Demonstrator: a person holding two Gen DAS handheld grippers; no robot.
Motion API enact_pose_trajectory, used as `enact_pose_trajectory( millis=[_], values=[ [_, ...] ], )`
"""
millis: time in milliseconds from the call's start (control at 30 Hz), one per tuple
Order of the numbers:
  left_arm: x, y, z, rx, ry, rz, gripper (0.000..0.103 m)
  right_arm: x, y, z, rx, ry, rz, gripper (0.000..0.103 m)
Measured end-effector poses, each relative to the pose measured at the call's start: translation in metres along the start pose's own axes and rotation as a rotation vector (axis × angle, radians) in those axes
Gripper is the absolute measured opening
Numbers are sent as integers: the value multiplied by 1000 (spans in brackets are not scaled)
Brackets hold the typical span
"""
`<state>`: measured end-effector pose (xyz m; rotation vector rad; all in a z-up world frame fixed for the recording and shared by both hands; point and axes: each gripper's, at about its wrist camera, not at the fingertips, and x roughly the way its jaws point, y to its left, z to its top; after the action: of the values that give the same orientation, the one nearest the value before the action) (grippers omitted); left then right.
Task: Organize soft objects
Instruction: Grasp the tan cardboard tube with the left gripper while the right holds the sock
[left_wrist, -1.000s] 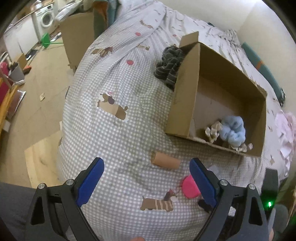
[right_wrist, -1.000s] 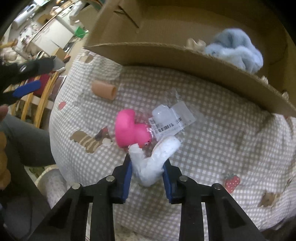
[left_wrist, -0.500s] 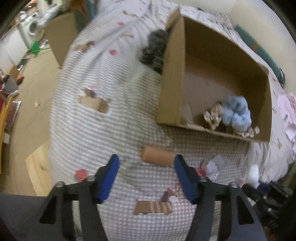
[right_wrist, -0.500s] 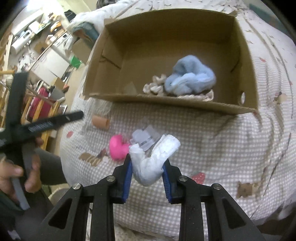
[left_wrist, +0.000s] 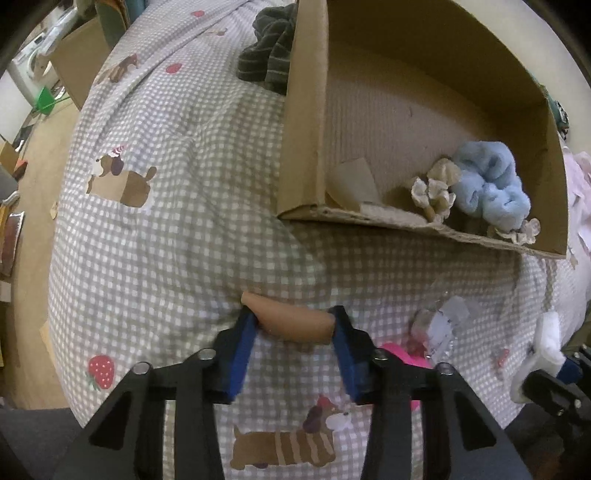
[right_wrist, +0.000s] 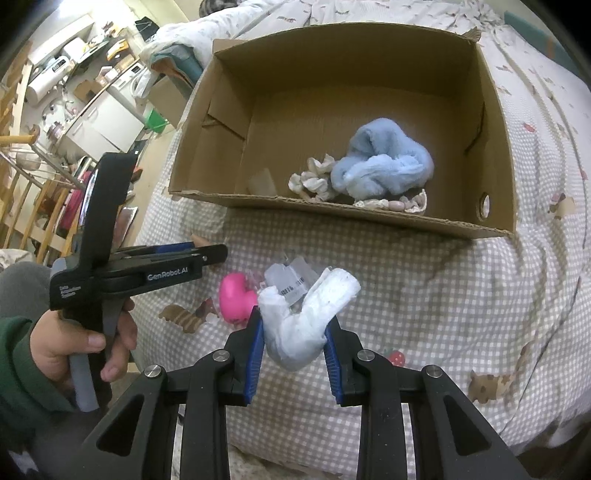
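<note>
Picking up soft things for the box

The left gripper (left_wrist: 293, 323) has just been closing on the tan tube (left_wrist: 295, 325) near the cardboard box (left_wrist: 306, 110). The right gripper (right_wrist: 294, 334) squeezes a white cloth (right_wrist: 306, 314). Next: lift both into the box.

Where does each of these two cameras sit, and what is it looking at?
Left wrist: on the left claw, looking down at the tan tube between its fingers.
Right wrist: on the right claw, gripping the white wad; the person's hand shows.
Both see the cardboard box and blue cloth.
</note>
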<state>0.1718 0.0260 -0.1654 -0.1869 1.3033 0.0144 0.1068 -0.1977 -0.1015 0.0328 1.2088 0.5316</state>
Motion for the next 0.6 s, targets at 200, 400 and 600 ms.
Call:
enact_pose_trajectory(
  millis=[200, 400, 600],
  values=[
    [-2, 7, -4, -13, -8, 16, 9, -5, -4, 0, 4, -9, 5, 32],
    [-21, 22, -9, -39, -70, 56, 8, -5, -3, 0, 1, -8, -3, 32],
    [-34, 37, -15, -66, -94, 71, 8, -6, 0, 0, -5, -18, -14, 32]
  ],
)
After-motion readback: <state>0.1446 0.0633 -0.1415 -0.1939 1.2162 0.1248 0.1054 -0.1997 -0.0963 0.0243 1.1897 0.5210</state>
